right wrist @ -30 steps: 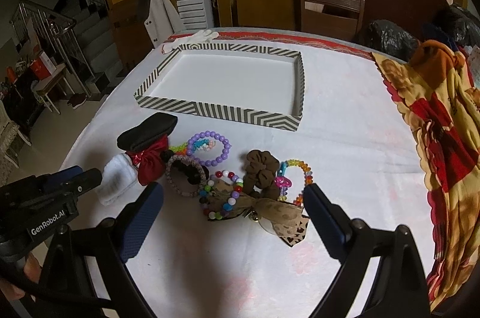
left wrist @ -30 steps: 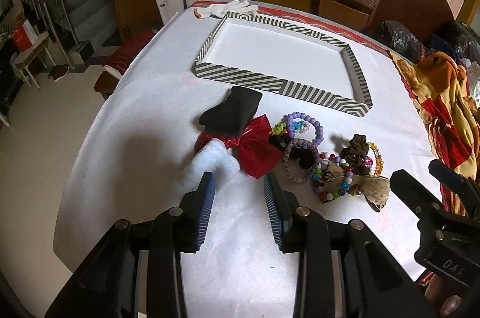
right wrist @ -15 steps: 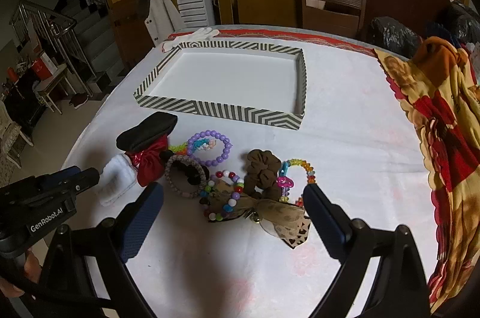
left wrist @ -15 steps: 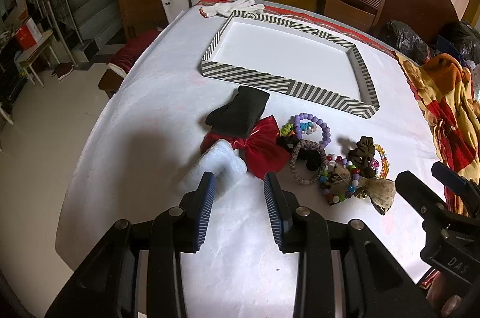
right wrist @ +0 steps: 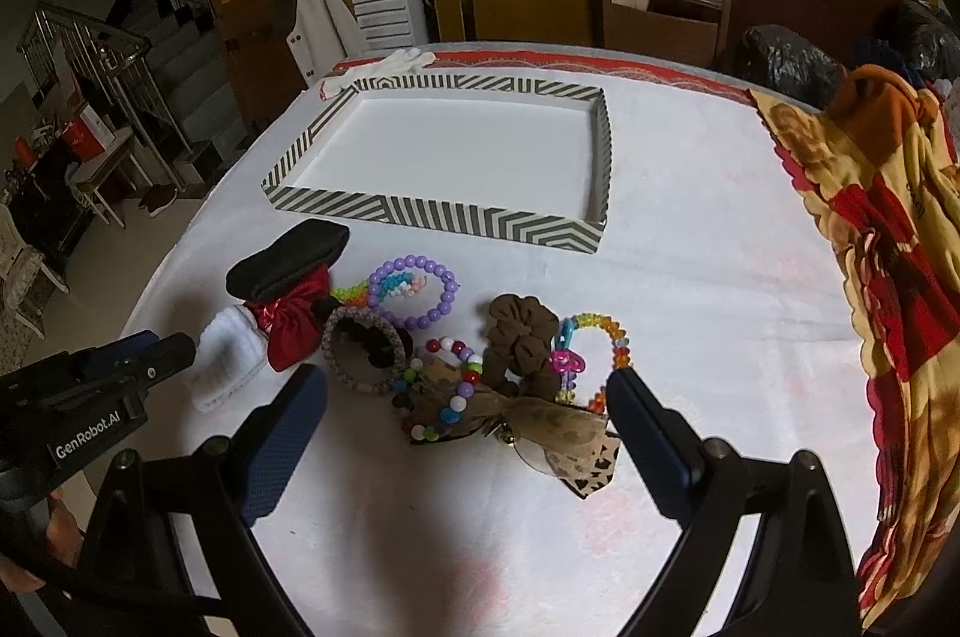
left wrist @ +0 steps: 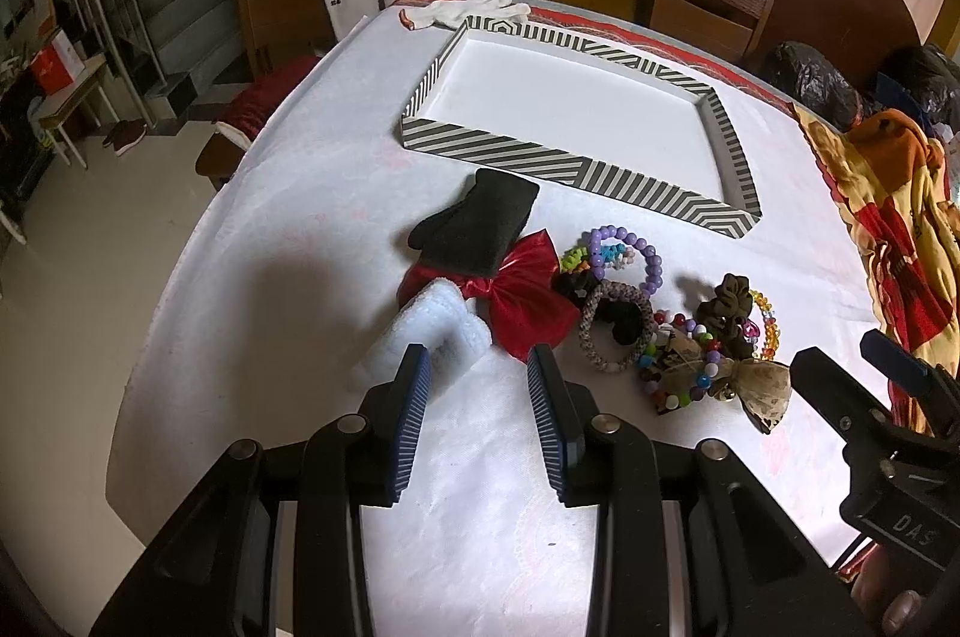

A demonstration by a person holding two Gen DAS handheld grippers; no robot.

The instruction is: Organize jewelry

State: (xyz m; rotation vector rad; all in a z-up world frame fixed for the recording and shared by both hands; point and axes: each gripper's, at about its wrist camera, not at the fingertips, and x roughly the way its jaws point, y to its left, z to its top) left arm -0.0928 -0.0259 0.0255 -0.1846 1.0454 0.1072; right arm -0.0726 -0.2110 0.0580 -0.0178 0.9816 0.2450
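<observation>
Both grippers hang over the table – the left gripper [left wrist: 478,373] is partly spread and the right gripper [right wrist: 465,397] gapes wide, both holding nothing. Bracelets [right wrist: 414,292] and bows (one red) [left wrist: 522,301] lie just before the striped tray [right wrist: 432,215].

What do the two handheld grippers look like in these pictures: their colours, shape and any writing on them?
Both are black plastic tools with two long fingers, silver round bolts and blue ribbed pads. The left gripper has narrow pads with fine ridges. The right gripper has broader, dotted dark-blue pads. Seen from the right wrist camera, the left one's body reads "GenRobot.AI" in white; the right one's body shows "DAS".
</observation>
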